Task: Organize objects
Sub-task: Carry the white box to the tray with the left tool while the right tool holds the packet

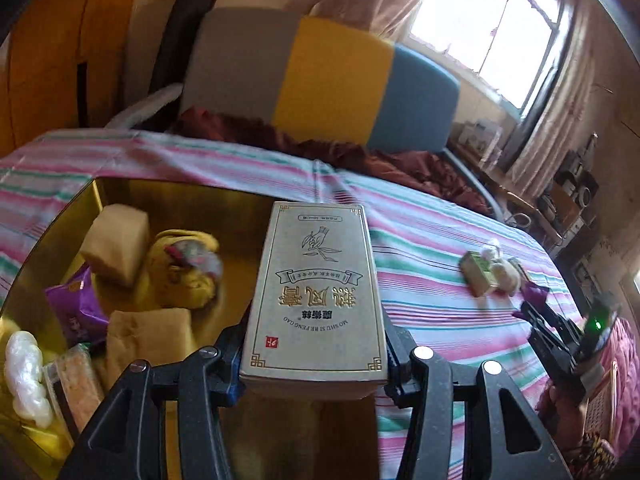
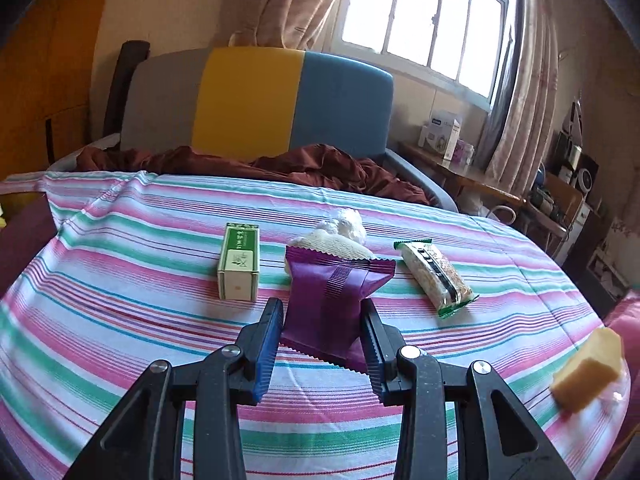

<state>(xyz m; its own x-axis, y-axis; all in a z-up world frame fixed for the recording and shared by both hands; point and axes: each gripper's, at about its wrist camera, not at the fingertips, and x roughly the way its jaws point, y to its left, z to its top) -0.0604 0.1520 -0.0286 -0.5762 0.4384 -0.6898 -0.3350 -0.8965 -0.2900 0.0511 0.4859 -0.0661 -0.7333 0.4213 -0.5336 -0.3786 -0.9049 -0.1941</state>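
The left gripper [image 1: 314, 354] clamps the near end of a gold carton [image 1: 316, 292], carried over the gold bin [image 1: 60, 220]; its long axis runs straight away from the jaws. The right gripper [image 2: 322, 344] pinches a purple packet [image 2: 332, 300] above the striped cloth [image 2: 120, 280]. Held only by one end, the carton could pivot and tip out — the slick packet might slip too.

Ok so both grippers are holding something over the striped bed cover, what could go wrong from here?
1. The left gripper grips the gold box only at its near end, so the far end might tip or swing when lowered into the golden container.
2. That container already holds sponges, packets and cloth, so the box could land on them and sit crooked.
3. The right gripper pinches a soft purple packet, which might slip or get crushed.
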